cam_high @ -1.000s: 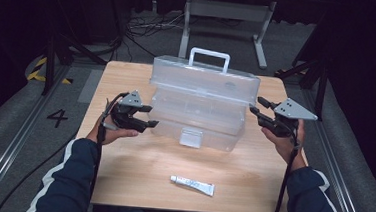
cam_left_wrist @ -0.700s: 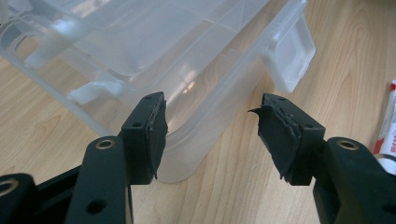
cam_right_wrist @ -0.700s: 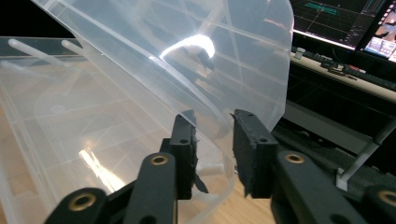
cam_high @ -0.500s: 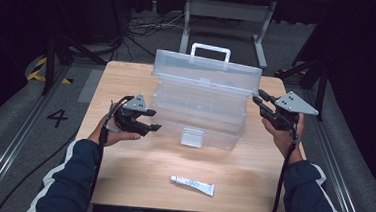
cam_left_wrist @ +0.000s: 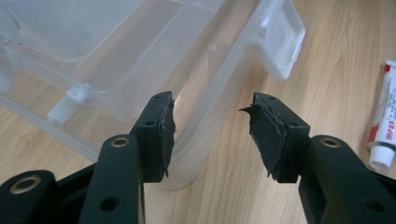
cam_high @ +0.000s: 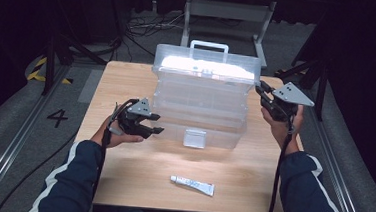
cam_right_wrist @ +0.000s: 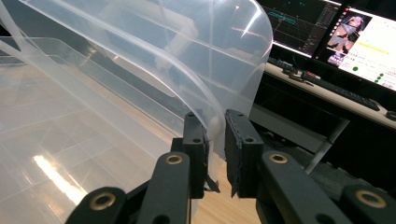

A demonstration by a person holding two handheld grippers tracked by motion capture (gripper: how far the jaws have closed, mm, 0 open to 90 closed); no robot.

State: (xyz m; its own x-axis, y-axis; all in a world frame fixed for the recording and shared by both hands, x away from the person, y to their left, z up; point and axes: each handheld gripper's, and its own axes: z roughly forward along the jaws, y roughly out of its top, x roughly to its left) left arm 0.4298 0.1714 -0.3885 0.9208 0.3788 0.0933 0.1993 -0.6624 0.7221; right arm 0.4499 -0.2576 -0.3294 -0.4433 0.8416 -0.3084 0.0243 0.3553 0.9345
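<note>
A clear plastic toolbox (cam_high: 200, 122) with a white handle (cam_high: 209, 46) stands mid-table, its lid (cam_high: 206, 67) tilted up off the base. My right gripper (cam_high: 259, 87) is at the lid's right end. In the right gripper view its jaws (cam_right_wrist: 215, 126) have just been closing and pinch the lid's thin edge (cam_right_wrist: 205, 109). My left gripper (cam_high: 155, 124) hovers at the box's front left corner. Its jaws (cam_left_wrist: 212, 112) have just been closing and stand open around the base's corner (cam_left_wrist: 187, 154) without pressing on it. The front latch (cam_left_wrist: 280, 37) hangs loose.
A small white tube (cam_high: 192, 185) lies on the wooden table (cam_high: 122, 81) in front of the box, also seen as the tube (cam_left_wrist: 385, 130) at the right edge of the left gripper view. Monitors (cam_right_wrist: 355, 32) glow beyond the table's right side. A metal stand (cam_high: 227, 11) is behind.
The lid has swung upward as my right gripper rose and its jaws narrowed onto the lid's edge. My left gripper stayed near the front left corner.
</note>
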